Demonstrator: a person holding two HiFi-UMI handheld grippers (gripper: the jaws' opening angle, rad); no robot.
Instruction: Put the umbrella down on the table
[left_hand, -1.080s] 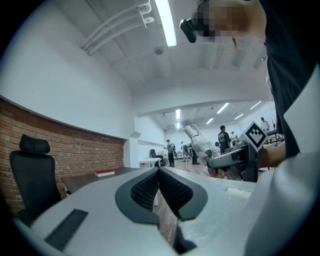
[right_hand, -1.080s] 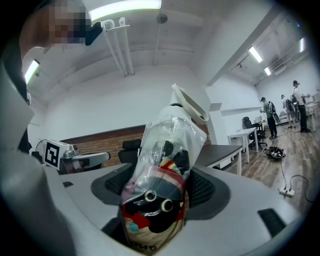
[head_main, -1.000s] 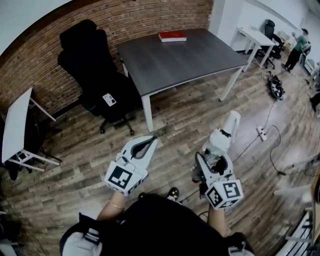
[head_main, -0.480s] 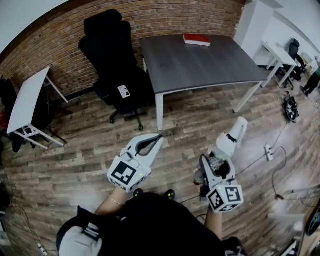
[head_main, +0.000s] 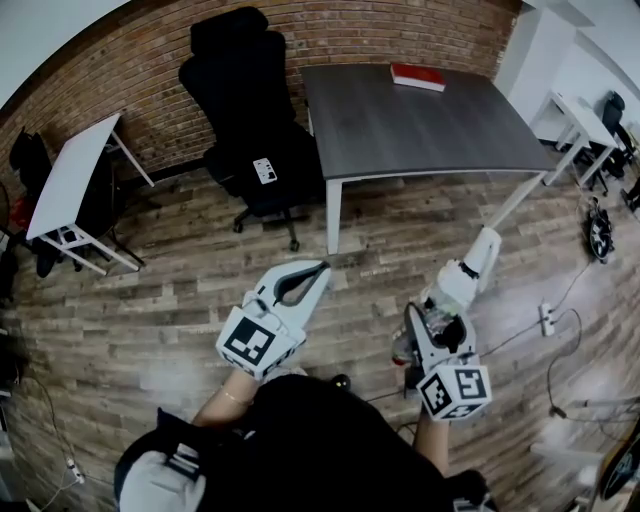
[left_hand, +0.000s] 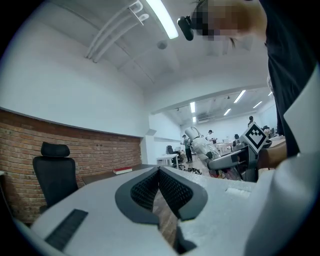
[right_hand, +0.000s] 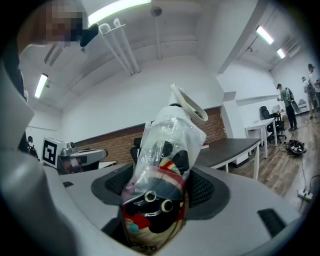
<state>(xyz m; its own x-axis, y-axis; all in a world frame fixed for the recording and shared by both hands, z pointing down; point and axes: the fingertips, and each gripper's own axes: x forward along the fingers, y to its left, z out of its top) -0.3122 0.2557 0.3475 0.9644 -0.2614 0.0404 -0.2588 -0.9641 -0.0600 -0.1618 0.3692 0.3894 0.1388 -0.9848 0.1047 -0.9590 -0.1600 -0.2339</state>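
Over wood floor (head_main: 150, 300), right gripper (head_main: 438, 325) jaws clamp a plastic-sleeved, cartoon-print umbrella (head_main: 465, 275); left gripper (head_main: 318, 270) jaws together.

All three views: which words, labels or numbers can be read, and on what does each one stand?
No text reads clearly.
Umbrella, low on its printed cover: a few letters, too blurred to read.
Label on the black chair: too small to read.
Red book: no legible title.
Marker cubes: square patterns only, no words.

The table (head_main: 420, 130) stands ahead of the left claw (head_main: 318, 270) and the right claw (head_main: 436, 318), with a book (head_main: 418, 77) on its far edge. A chair (head_main: 250, 130) stands ahead-left. The umbrella (head_main: 470, 270) sits in the right claw.
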